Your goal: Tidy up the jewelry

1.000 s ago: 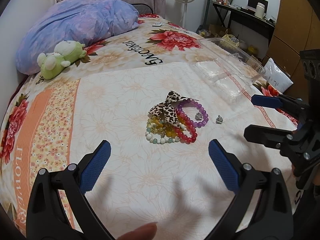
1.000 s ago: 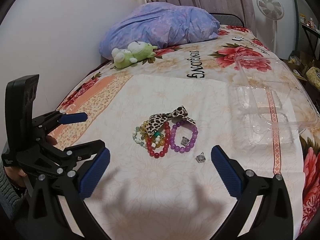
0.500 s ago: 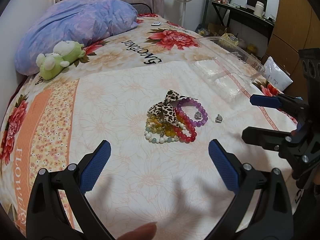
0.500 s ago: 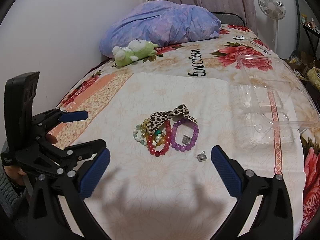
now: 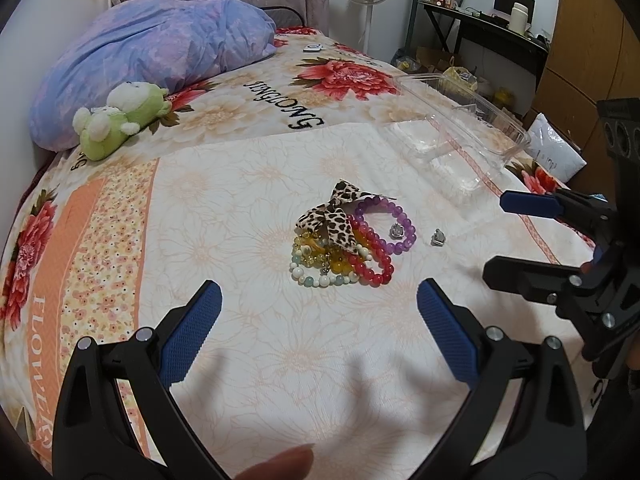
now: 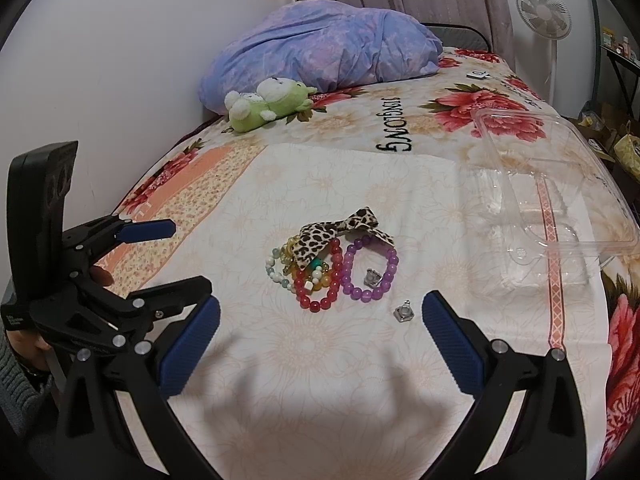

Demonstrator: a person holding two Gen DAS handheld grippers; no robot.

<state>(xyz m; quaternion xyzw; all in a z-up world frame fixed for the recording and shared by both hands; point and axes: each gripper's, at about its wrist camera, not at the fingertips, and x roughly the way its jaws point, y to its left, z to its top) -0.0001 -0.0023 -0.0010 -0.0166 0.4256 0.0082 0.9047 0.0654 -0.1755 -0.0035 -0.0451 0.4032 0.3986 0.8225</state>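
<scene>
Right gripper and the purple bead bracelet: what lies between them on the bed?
In the right wrist view, one small silver charm lies between the right gripper and the purple bead bracelet; otherwise bare bedsheet.

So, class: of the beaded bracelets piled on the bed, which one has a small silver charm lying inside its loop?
The purple bracelet. A silver charm sits inside its ring; the red bracelet beside it has none.

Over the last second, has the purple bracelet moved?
No. The purple bracelet stays put, keeping the same gap to the loose silver charm beside it.
</scene>
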